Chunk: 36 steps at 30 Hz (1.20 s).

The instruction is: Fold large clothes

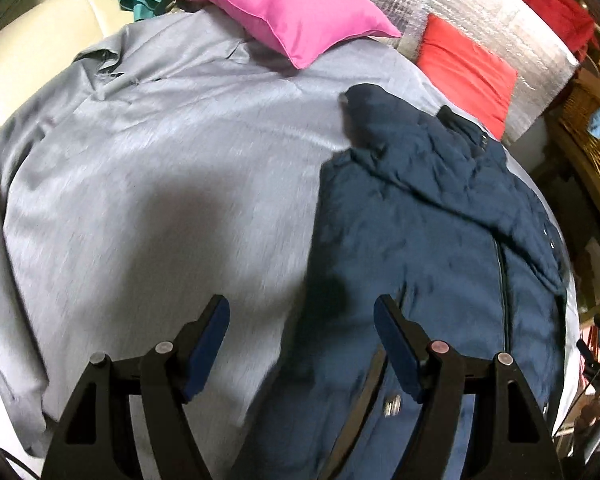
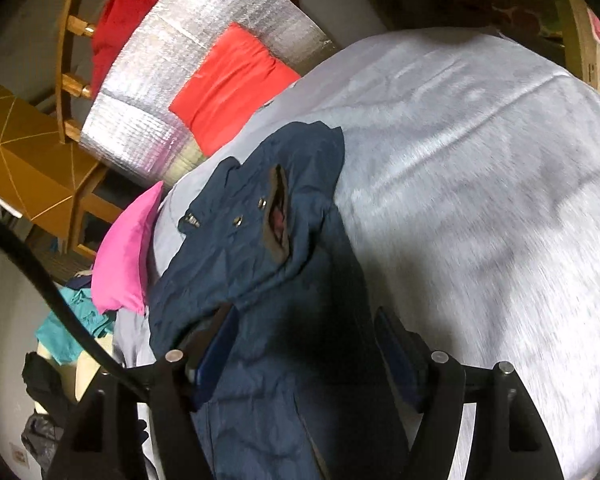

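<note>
Left wrist: navy jacket (image 1: 420,208) on grey bedsheet (image 1: 160,160), tongs (image 1: 302,344) apart.

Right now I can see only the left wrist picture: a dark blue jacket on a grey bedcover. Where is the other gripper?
Observer: The right gripper hangs over the blue jacket, with its jaws open and not clamped on it.
Operator: Is there anything on the jacket that I'm missing?
Observer: A brown-edged opening with pink inside shows near the snaps.
Operator: And beyond the bed?
Observer: A gold-coloured panel with pale lines stands there.
</note>
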Available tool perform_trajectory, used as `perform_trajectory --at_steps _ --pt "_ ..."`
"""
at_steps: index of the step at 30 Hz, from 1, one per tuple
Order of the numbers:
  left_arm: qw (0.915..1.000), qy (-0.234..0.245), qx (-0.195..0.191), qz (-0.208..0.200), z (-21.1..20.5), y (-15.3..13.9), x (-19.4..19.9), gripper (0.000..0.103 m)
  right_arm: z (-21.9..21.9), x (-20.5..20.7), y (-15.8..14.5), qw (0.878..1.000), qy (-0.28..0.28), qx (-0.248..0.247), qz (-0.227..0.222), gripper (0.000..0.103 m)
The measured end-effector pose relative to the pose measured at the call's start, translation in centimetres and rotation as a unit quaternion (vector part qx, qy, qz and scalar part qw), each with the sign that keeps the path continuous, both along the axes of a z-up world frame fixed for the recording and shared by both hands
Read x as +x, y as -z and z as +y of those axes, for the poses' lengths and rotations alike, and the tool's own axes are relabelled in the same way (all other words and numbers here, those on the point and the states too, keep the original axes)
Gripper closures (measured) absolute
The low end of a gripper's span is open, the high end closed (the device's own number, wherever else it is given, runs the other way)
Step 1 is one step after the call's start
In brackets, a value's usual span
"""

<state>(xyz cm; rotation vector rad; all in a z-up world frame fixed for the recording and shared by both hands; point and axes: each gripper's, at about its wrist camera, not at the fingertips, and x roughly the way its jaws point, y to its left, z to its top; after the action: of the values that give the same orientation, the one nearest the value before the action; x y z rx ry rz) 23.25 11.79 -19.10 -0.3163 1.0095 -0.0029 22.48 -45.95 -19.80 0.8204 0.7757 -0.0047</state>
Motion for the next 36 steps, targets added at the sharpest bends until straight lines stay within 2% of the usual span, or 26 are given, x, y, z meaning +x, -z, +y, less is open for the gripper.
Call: perform_trajectory --at_steps 11,17,19,24,26,28,30,32,36 --pt "0.9991 0.042 -0.001 0.003 -0.5 1.4 -8.6 0.028 1.8 -8.4 2.1 1.000 -0.027 0.002 0.011 0.028" --pt "0.9984 0.035 -0.044 0.007 1.0 2.2 -11.4 0.028 1.6 -12.4 2.8 1.000 -0.030 0.002 0.005 0.028" --pt "0.9978 0.038 -0.055 0.005 1.2 2.5 -11.7 0.028 1.5 -13.3 3.1 1.000 -0.028 0.009 0.005 0.028" --pt "0.9913 0.065 -0.114 0.008 0.6 3.1 -11.5 0.028 1.6 -14.6 4.0 0.999 -0.029 0.024 0.012 0.028" --pt "0.9913 0.066 -0.114 -0.001 0.4 3.1 -11.5 0.028 2.0 -14.8 4.1 0.999 -0.034 0.022 0.014 0.028" --pt "0.9921 0.067 -0.105 -0.010 0.3 3.0 -11.5 0.036 2.3 -14.8 4.3 0.999 -0.037 0.020 0.018 0.028" --pt "0.9928 0.068 -0.098 -0.007 0.1 3.3 -11.4 0.039 2.6 -14.8 4.4 0.999 -0.038 0.019 0.021 0.028" --pt "0.9928 0.067 -0.098 -0.003 0.1 3.5 -11.3 0.039 2.7 -14.7 4.6 0.999 -0.037 0.019 0.024 0.028" --pt "0.9921 0.079 -0.098 0.001 -0.4 3.6 -11.3 0.029 2.3 -14.7 4.9 0.999 -0.028 0.021 0.032 0.028"
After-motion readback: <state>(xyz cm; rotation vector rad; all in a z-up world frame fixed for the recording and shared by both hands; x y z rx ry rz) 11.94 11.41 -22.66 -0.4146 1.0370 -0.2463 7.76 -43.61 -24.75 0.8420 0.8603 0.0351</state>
